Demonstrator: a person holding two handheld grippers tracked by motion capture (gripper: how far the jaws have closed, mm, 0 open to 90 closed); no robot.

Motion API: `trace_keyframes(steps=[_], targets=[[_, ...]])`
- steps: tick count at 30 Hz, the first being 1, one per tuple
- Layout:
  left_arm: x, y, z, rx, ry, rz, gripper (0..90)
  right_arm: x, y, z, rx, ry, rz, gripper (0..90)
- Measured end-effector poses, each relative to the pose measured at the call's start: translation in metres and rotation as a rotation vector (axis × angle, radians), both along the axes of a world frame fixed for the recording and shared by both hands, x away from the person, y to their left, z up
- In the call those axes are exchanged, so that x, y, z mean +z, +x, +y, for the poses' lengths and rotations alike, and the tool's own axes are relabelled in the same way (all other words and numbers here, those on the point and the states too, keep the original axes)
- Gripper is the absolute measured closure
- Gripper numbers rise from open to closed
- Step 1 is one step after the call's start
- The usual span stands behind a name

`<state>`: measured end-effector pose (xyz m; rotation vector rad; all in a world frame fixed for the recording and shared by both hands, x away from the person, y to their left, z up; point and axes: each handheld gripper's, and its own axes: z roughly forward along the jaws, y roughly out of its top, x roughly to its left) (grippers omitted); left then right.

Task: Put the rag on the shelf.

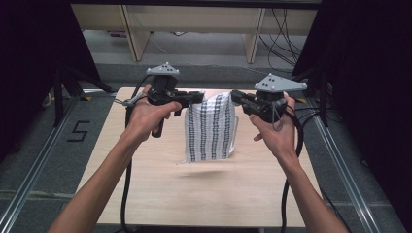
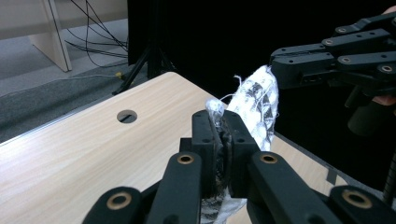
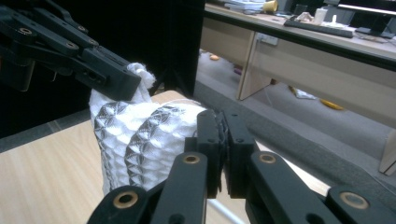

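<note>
Tools grip the cloth from both sides: the left tool is clamped on one top corner, the right tool on the other. Between them the white, black-patterned cloth hangs stretched above the wooden surface, its lower edge just over the middle, a shadow beneath it.

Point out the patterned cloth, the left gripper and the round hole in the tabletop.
patterned cloth (image 1: 210, 128), high view, middle of the hanging panel.
left gripper (image 1: 198, 98), high view, jaw tips clamping the cloth's corner.
round hole (image 2: 127, 116), left gripper view, its centre in the tabletop.
</note>
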<state>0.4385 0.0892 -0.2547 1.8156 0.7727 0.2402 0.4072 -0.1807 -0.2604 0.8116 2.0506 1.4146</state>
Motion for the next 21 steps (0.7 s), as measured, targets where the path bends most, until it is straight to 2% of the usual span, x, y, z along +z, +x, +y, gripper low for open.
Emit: trace_keyframes(steps=[1, 2, 5, 6, 7, 8, 9, 10, 12, 13, 16, 17, 18, 20, 21], targets=[[0.002, 0.002, -0.001, 0.011, 0.004, 0.003, 84.9, 0.002, 0.004, 0.0, 0.001, 0.011, 0.006, 87.9], [0.003, 0.004, -0.002, 0.01, -0.006, 0.001, 84.9, 0.005, 0.01, 0.001, -0.012, 0.001, 0.003, 87.9], [0.007, 0.01, -0.003, 0.03, 0.001, -0.004, 84.9, 0.007, 0.015, 0.001, -0.02, 0.005, 0.013, 87.9], [0.007, 0.016, -0.004, 0.036, -0.014, -0.012, 84.9, 0.009, 0.022, 0.002, -0.028, 0.006, 0.011, 87.9], [0.007, 0.016, -0.004, 0.036, -0.014, -0.012, 84.9, 0.009, 0.022, 0.002, -0.028, 0.006, 0.011, 87.9], [0.008, 0.023, -0.005, 0.039, -0.006, -0.013, 84.9, 0.01, 0.029, 0.003, -0.043, 0.005, 0.004, 87.9], [0.008, 0.023, -0.005, 0.039, -0.006, -0.013, 84.9, 0.01, 0.032, 0.003, -0.045, 0.012, 0.013, 87.9], [0.007, 0.027, -0.005, 0.045, -0.013, -0.009, 84.9, 0.01, 0.032, 0.003, -0.045, 0.012, 0.013, 87.9], [0.005, 0.035, -0.006, 0.052, -0.04, 0.007, 84.9, 0.012, 0.045, 0.003, -0.071, 0.012, 0.003, 87.8], [0.004, 0.038, -0.007, 0.052, -0.044, 0.012, 84.9, 0.012, 0.045, 0.003, -0.071, 0.012, 0.003, 87.8], [0.002, 0.052, -0.009, 0.085, -0.037, 0.014, 84.9, 0.011, 0.058, 0.004, -0.077, 0.027, 0.038, 87.8], [-0.001, 0.061, -0.01, 0.09, -0.047, 0.008, 84.8, 0.009, 0.069, 0.005, -0.093, 0.02, 0.036, 87.8], [-0.001, 0.061, -0.01, 0.09, -0.047, 0.008, 84.8, 0.009, 0.069, 0.005, -0.093, 0.02, 0.036, 87.8], [-0.006, 0.072, -0.01, 0.104, -0.052, 0.024, 84.7, 0.006, 0.078, 0.008, -0.114, 0.021, 0.068, 87.8], [-0.01, 0.077, -0.009, 0.114, -0.057, 0.032, 84.6, 0.005, 0.083, 0.008, -0.109, 0.015, 0.069, 87.8]])
